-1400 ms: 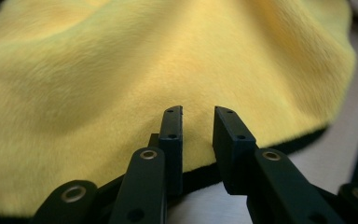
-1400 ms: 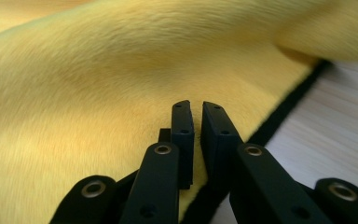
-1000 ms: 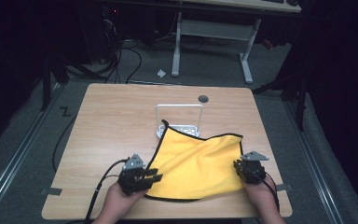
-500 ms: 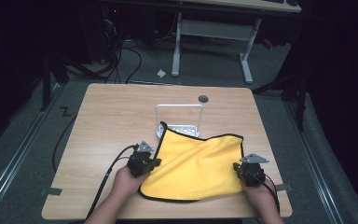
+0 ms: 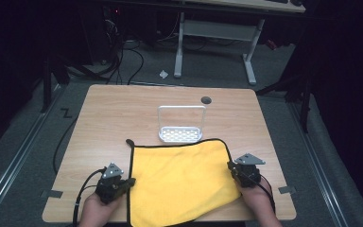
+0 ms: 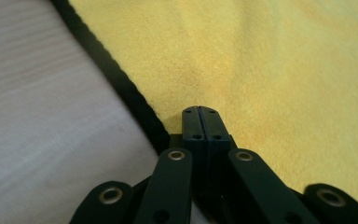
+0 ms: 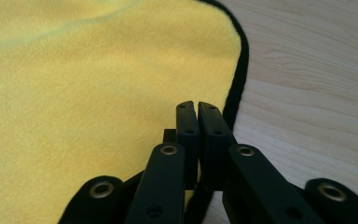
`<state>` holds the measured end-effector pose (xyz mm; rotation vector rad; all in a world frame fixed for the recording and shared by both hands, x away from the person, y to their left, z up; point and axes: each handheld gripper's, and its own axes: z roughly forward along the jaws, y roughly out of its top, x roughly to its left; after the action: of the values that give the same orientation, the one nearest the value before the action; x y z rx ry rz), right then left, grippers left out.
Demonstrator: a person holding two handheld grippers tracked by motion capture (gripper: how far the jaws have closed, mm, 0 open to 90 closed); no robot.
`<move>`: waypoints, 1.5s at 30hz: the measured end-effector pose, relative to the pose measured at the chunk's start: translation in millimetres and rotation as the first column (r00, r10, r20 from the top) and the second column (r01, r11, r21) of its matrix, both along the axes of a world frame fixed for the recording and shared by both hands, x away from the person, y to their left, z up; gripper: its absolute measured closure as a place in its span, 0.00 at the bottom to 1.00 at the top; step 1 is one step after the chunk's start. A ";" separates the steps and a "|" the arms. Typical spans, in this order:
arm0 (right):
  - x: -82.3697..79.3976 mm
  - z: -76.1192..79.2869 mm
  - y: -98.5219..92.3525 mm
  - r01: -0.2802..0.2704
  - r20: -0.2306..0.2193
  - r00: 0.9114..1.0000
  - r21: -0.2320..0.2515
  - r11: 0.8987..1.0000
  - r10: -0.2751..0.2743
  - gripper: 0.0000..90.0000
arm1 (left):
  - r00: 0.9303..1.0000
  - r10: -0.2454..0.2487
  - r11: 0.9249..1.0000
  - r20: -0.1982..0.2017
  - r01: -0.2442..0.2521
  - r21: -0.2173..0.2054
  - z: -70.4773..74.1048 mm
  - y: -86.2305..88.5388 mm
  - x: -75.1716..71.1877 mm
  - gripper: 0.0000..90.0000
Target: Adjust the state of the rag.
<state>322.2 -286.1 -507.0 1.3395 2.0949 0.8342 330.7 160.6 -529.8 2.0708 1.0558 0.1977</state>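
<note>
A yellow cloth [image 5: 179, 182] with a black hem lies spread on the near half of the wooden table [image 5: 123, 109]. My left gripper [image 5: 128, 182] is at the cloth's left edge. In the left gripper view its jaws [image 6: 199, 112] are pressed together just inside the hem, and the cloth [image 6: 270, 70] puckers at their tip. My right gripper [image 5: 232, 169] is at the cloth's right edge. Its jaws [image 7: 192, 106] have just been opening and stand a narrow slit apart above the hem. I see nothing pinched between the tips there, with the cloth [image 7: 84, 93] lying flat beyond.
A small white wire rack [image 5: 181, 125] stands upright just beyond the cloth's far edge. A dark round hole [image 5: 206, 100] sits in the tabletop behind it. A cable trails from the left gripper off the table's near left. Desk legs and cables lie on the floor beyond.
The left gripper moved up along the cloth, then back toward the near left, and the cloth's left edge was drawn out straight. The cloth now lies flatter and squarer. The right hand barely moved.
</note>
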 end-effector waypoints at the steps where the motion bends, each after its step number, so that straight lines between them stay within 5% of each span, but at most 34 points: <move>1: -2.3 1.6 -1.8 0.006 0.007 1.000 0.009 1.000 -0.006 0.94 | 1.000 0.003 1.000 0.008 -0.003 0.002 -0.3 -1.4 5.4 1.00; 5: -19.4 2.8 -7.7 0.012 -0.004 1.000 0.040 0.999 -0.012 0.81 | 1.000 0.010 1.000 0.015 -0.010 -0.008 -1.5 -3.8 18.3 1.00; 13: -64.7 2.5 -8.2 0.033 -0.028 0.999 0.078 0.996 -0.031 0.61 | 1.000 -0.015 1.000 0.005 0.015 0.000 -0.2 -3.4 21.6 1.00; 16: -71.0 0.0 -7.1 0.022 -0.050 0.999 0.077 0.997 -0.018 0.64 | 1.000 -0.017 1.000 0.007 0.017 0.006 0.2 -3.9 21.4 1.00; 18: -73.0 -5.2 -2.3 0.004 -0.078 0.997 0.039 0.999 -0.001 0.91 | 1.000 -0.022 1.000 0.006 0.022 0.012 0.9 -4.4 22.1 0.99; 21: -64.9 7.0 2.8 -0.009 -0.009 1.000 0.035 0.999 0.009 0.96 | 1.000 -0.015 1.000 0.023 0.014 0.023 0.8 -4.7 23.6 0.99; 25: -29.7 24.8 22.3 -0.061 0.039 0.997 0.027 0.998 0.060 0.96 | 0.998 0.033 0.998 0.061 -0.037 0.055 1.0 -1.4 32.3 0.99; 29: 20.2 17.5 51.3 -0.105 0.008 0.994 -0.009 0.994 0.105 0.95 | 0.993 0.090 0.995 0.074 -0.093 0.030 3.4 6.7 29.7 0.96; 32: 43.2 5.6 64.8 -0.115 -0.032 0.993 -0.033 0.993 0.114 0.91 | 0.993 0.084 0.996 0.088 -0.086 0.018 8.4 11.0 21.6 0.91; 35: 42.2 9.2 63.0 -0.106 -0.012 0.994 -0.042 0.993 0.106 0.79 | 0.994 0.073 0.997 0.086 -0.073 0.003 9.8 12.7 16.8 0.88; 40: 4.7 26.1 41.9 -0.082 0.045 0.996 -0.011 0.997 0.082 0.71 | 0.995 0.034 0.999 0.095 -0.037 0.030 8.6 4.9 13.9 0.86; 45: -12.1 8.1 30.8 -0.079 -0.013 0.997 0.034 0.996 0.080 0.71 | 0.997 0.003 0.998 0.082 -0.008 0.057 3.2 -4.4 14.2 0.84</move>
<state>310.0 -255.3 -498.9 1.2901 2.1667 0.8985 344.9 156.2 -526.6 2.0933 1.0168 0.3162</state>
